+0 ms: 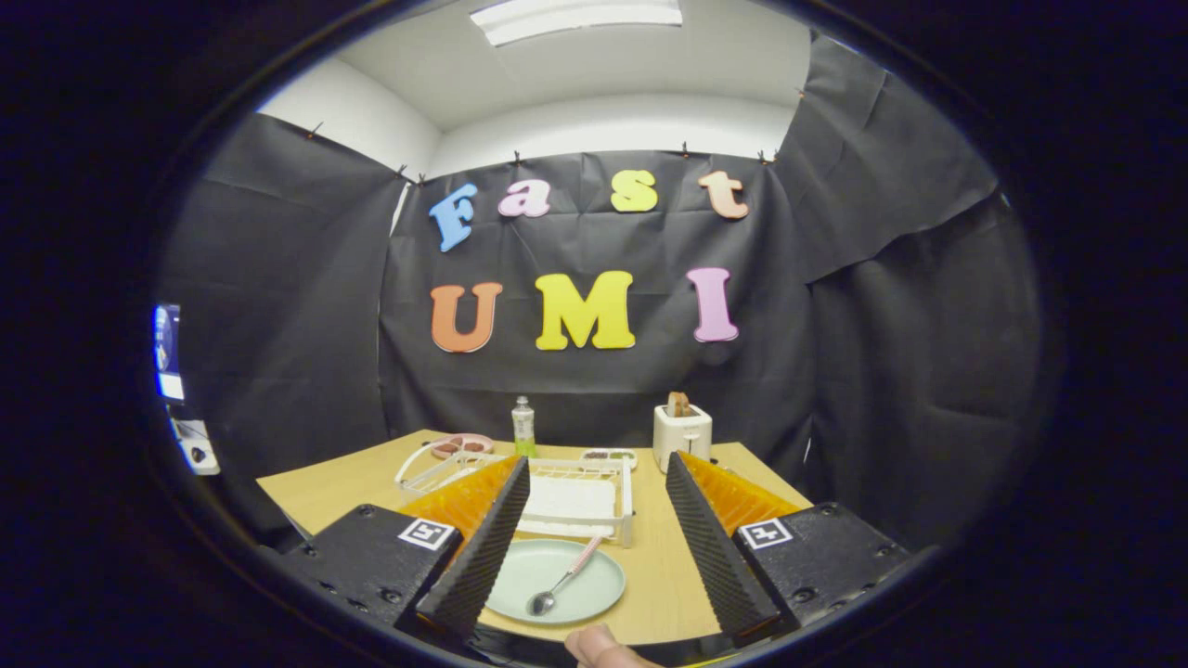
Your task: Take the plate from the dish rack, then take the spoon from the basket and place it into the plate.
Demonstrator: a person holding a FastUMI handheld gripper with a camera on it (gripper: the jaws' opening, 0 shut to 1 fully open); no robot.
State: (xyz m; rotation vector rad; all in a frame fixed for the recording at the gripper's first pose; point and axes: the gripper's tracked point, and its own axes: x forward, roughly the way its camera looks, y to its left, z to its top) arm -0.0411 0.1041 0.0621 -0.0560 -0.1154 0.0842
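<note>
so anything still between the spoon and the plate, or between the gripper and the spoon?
Nothing visible. The spoon already lies in the plate, bowl toward the gripper, pink handle over the far rim. The gripper is open and holds nothing; the plate sits on the table between its fingers, with the dish rack beyond it.

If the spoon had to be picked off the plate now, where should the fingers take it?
Probably the pink handle of the spoon, where it sticks out past the rim of the plate; it lies flat, so come from above, jaws across it. The gripper is open.
</note>
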